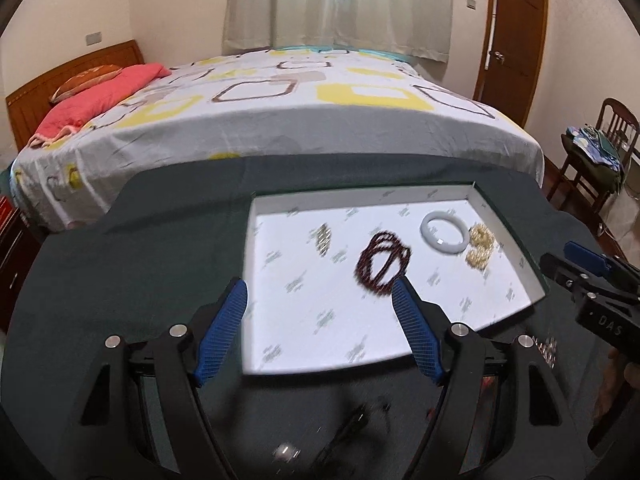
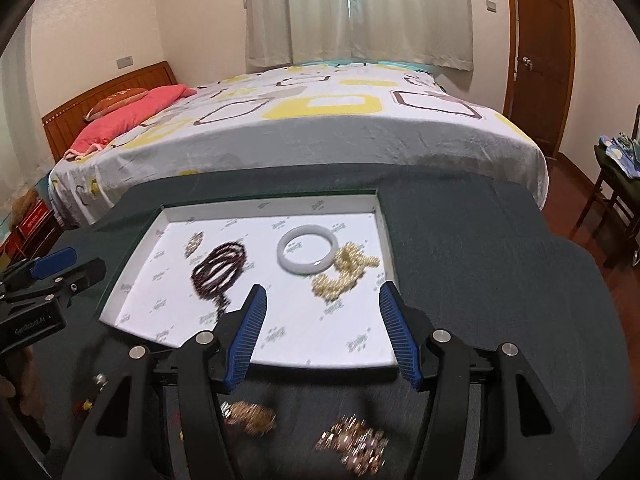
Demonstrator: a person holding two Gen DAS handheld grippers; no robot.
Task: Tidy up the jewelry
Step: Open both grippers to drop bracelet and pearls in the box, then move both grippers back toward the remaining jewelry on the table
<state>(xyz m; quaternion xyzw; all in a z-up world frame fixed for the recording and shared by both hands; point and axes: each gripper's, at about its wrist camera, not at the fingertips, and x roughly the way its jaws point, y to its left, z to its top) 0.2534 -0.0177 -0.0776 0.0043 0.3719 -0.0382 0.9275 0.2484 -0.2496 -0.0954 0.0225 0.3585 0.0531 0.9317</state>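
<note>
A shallow white-lined tray [image 1: 256,240] [image 2: 132,272] lies on a dark green cloth. In it are a dark red bead string [image 1: 384,262] [image 2: 220,268], a white bangle [image 1: 443,231] [image 2: 306,252], a cream pearl strand [image 1: 480,246] [image 2: 346,272] and a small gold piece [image 1: 322,236] [image 2: 193,243]. My left gripper [image 1: 320,288] is open and empty over the tray's near left part. My right gripper [image 2: 322,292] is open and empty over the tray's near edge. Loose gold jewelry [image 2: 250,416] [image 2: 354,442] lies on the cloth below my right gripper. A pearl and dark items [image 1: 286,452] lie below my left gripper.
The cloth-covered table [image 1: 120,280] [image 2: 500,280] stands against a bed [image 1: 280,112] [image 2: 320,120]. A wooden chair [image 1: 596,152] with clothes stands at right, a door [image 1: 516,40] behind it. Each gripper shows in the other's view [image 1: 592,280] [image 2: 44,284].
</note>
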